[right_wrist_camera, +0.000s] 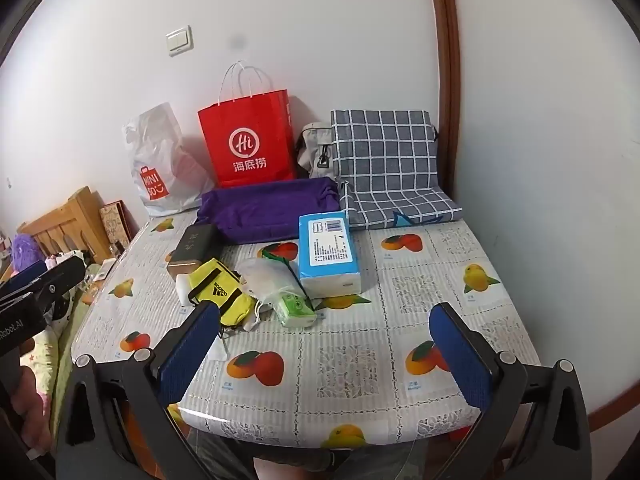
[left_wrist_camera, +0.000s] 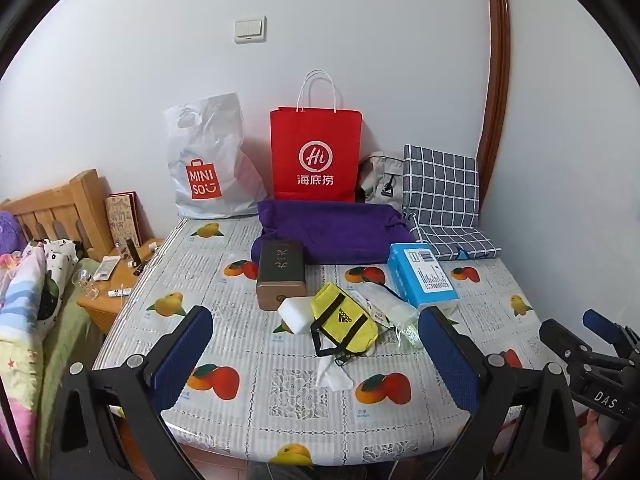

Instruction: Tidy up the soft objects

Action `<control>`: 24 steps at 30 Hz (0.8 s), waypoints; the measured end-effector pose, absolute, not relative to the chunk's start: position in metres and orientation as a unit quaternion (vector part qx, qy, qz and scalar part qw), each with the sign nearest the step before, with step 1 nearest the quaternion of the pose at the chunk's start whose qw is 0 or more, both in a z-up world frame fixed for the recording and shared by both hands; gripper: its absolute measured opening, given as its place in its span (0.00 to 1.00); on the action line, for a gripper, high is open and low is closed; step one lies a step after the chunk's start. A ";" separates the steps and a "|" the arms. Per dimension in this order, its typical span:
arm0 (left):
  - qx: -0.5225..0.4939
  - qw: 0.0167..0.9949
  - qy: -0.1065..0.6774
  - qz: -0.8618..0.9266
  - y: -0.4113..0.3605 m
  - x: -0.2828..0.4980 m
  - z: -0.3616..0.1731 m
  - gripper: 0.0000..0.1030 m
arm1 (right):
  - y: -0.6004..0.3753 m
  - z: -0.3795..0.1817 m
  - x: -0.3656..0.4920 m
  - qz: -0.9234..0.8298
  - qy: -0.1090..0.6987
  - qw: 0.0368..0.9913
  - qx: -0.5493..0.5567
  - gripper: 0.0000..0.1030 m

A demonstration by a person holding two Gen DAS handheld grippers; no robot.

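Note:
On the fruit-print table (left_wrist_camera: 304, 392) lie a yellow adidas pouch (left_wrist_camera: 344, 324) (right_wrist_camera: 220, 290), a white sponge block (left_wrist_camera: 295, 315), a blue tissue pack (left_wrist_camera: 422, 274) (right_wrist_camera: 328, 254), a clear bag (right_wrist_camera: 266, 278) with a green tissue packet (right_wrist_camera: 296, 310), and a folded purple towel (left_wrist_camera: 332, 230) (right_wrist_camera: 268, 210). A grey checked cushion (left_wrist_camera: 444, 200) (right_wrist_camera: 388, 168) leans at the back right. My left gripper (left_wrist_camera: 316, 354) is open and empty over the near table edge. My right gripper (right_wrist_camera: 326, 346) is open and empty too, also seen in the left wrist view (left_wrist_camera: 600, 344).
A brown box (left_wrist_camera: 282, 276) stands by the towel. A red paper bag (left_wrist_camera: 316, 154), a white Miniso bag (left_wrist_camera: 208, 160) and a grey bag (left_wrist_camera: 380, 178) lean on the back wall. A wooden nightstand (left_wrist_camera: 112, 280) and a bed (left_wrist_camera: 28, 300) are left.

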State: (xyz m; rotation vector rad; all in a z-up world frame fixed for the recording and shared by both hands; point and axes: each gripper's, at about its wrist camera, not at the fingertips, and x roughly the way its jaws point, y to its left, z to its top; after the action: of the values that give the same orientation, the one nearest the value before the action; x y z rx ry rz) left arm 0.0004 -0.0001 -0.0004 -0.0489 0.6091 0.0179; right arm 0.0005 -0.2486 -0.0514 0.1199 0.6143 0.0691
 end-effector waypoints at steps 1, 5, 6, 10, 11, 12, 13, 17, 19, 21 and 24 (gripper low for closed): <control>-0.022 0.953 0.301 0.010 0.000 0.000 -0.001 1.00 | -0.248 -0.052 0.000 0.036 0.300 0.951 0.062 1.00; -0.009 0.952 0.305 0.018 -0.008 0.004 0.000 1.00 | -0.244 -0.055 -0.004 0.044 0.299 0.951 0.064 1.00; -0.021 0.952 0.305 0.012 -0.001 0.004 0.001 1.00 | -0.243 -0.055 -0.005 0.045 0.300 0.951 0.063 1.00; -0.020 0.953 0.303 0.015 -0.002 0.001 0.002 1.00 | -0.249 -0.046 -0.004 0.045 0.299 0.951 0.063 1.00; -0.020 0.953 0.302 0.016 -0.002 0.002 0.000 1.00 | -0.248 -0.043 -0.004 0.044 0.299 0.951 0.060 1.00; -0.019 0.953 0.301 0.017 -0.003 0.002 0.003 1.00 | -0.253 -0.040 -0.003 0.045 0.299 0.951 0.059 1.00; -0.019 0.954 0.300 0.017 -0.002 0.000 0.002 1.00 | -0.247 -0.045 -0.003 0.042 0.297 0.952 0.056 1.00; -0.019 0.954 0.297 0.021 0.003 -0.005 0.005 1.00 | -0.242 -0.046 -0.007 0.037 0.295 0.954 0.048 1.00; -0.019 0.954 0.297 0.025 0.004 -0.006 0.006 1.00 | -0.242 -0.045 -0.008 0.038 0.295 0.954 0.047 1.00; -0.019 0.954 0.297 0.027 0.004 -0.006 0.006 1.00 | -0.241 -0.044 -0.008 0.039 0.295 0.954 0.046 1.00; -0.019 0.954 0.297 0.032 0.005 -0.007 0.006 1.00 | -0.239 -0.044 -0.009 0.040 0.295 0.954 0.041 1.00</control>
State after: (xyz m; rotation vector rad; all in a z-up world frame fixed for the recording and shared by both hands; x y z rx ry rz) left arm -0.0069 0.0050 0.0064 -0.0376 0.6024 0.0652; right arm -0.0090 -0.2392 -0.0440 0.0839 0.5987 0.0803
